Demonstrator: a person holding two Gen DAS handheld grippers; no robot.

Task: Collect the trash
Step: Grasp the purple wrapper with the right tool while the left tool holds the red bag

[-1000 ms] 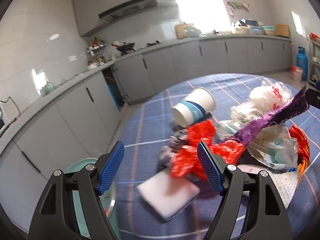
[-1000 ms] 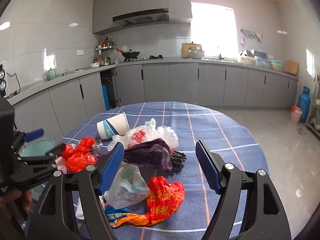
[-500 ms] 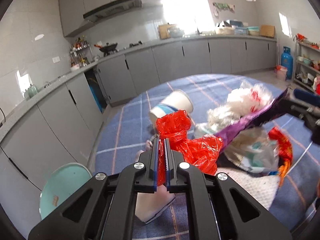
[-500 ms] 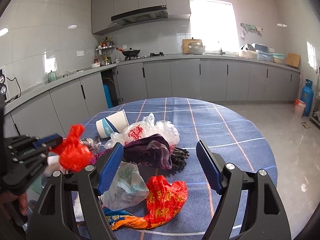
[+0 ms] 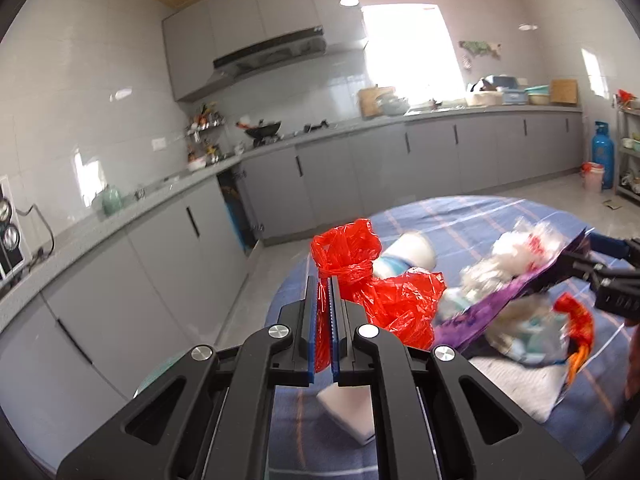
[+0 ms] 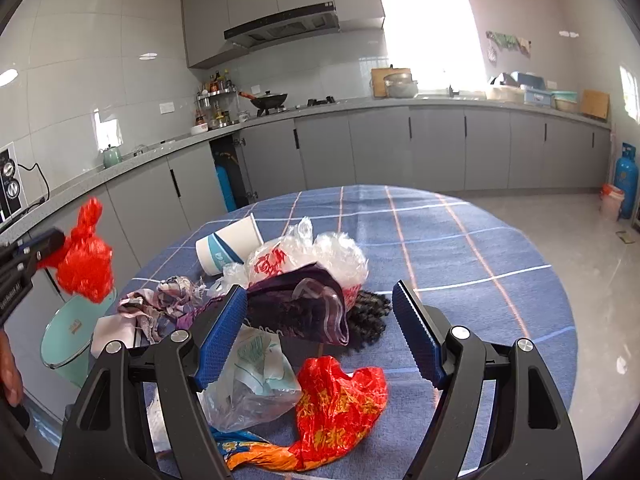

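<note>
— What containers do you have, and what's in them?

— One paper cup (image 6: 230,249) on its side beyond my right gripper (image 6: 318,334), mouth turned away, so I can't tell its contents. One teal bin (image 6: 66,340) stands on the floor left of that gripper, beside the table (image 6: 460,248); its inside is not visible.

— And the grippers?

— My left gripper (image 5: 324,328) is clamped on the red plastic bag (image 5: 372,280), which hangs clear of the table. My right gripper's jaws stand apart with nothing between the pads, hovering over the heap.

— What's in the way?

— Directly ahead of the right gripper: one purple wrapper (image 6: 298,306), one clear bag with red print (image 6: 304,256) behind it. Nearer, under the jaws: one clear bag (image 6: 250,384) and one red-and-orange wrapper (image 6: 340,400).
</note>
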